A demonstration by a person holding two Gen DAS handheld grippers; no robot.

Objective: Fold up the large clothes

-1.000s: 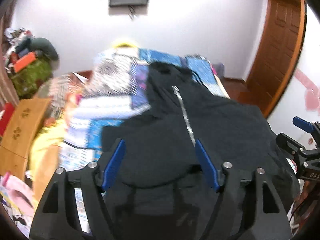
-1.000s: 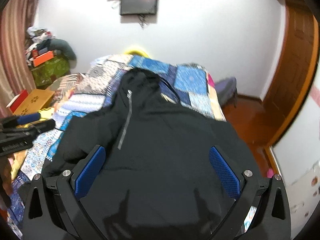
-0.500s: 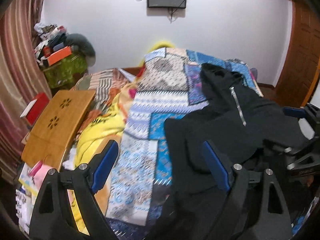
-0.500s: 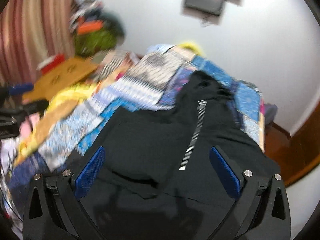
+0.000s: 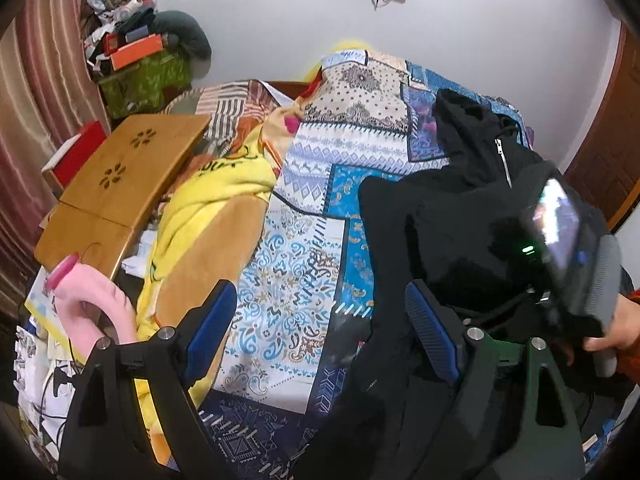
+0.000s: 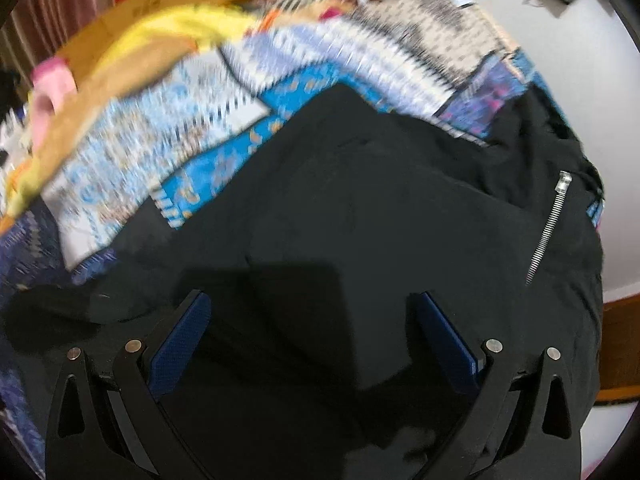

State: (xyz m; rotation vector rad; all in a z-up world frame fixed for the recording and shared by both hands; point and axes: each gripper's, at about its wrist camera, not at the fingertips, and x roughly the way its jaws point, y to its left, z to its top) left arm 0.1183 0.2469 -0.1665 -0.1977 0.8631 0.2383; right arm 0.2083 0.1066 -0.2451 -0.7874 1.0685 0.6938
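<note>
Right wrist view: black jacket (image 6: pixel 360 208) under wide-spread right hand-held gripper (image 6: pixel 310 336).

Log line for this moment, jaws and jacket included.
left gripper: jaws open, empty | right gripper: jaws open, empty, over black jacket | jacket: unfolded on patchwork quilt

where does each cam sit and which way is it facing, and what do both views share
Left wrist: on the left gripper, angled down over the patchwork quilt toward the wall; open blue pads, plus a hand holding the right gripper's body at right.
Right wrist: on the right gripper, pointing steeply down at the black jacket; only its open blue pads show.
Shared: jacket with silver zipper, quilt, yellow blanket, wooden board.
</note>
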